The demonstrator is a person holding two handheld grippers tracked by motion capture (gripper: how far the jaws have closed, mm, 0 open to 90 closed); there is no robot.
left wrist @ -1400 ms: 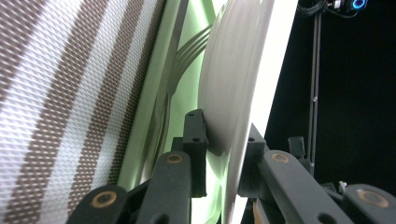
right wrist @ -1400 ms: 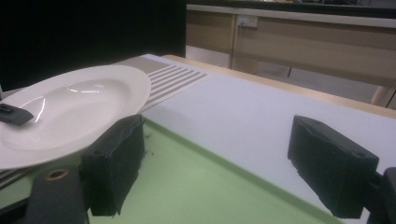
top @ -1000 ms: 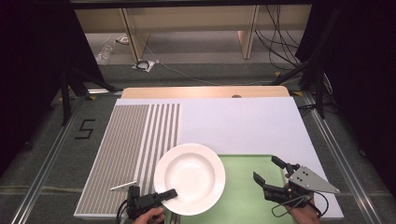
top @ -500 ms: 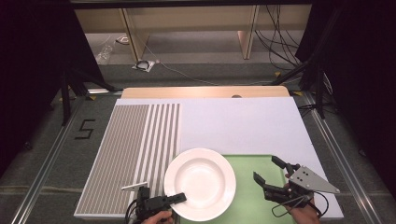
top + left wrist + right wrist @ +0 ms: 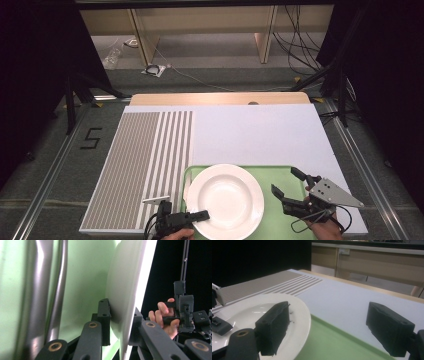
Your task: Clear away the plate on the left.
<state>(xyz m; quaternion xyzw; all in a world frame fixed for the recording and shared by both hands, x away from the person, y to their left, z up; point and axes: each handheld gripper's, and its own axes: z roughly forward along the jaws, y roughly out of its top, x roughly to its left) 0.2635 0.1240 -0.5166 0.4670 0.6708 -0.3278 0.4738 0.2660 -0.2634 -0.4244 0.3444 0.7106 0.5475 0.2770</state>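
tabletop (image 5: pixel 250 135): white sheet, striped mat at left | green tray (image 5: pixel 280 220): near right, under white plate (image 5: pixel 227 200) | left tongs (image 5: pixel 204 216): clamped on the plate's near left rim | right tongs (image 5: pixel 292 190): open, empty, over tray's right part

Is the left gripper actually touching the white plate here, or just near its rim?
Touching. In the left gripper view, the left gripper has one pad pressed on each face of the white plate at its rim, with no gap visible.
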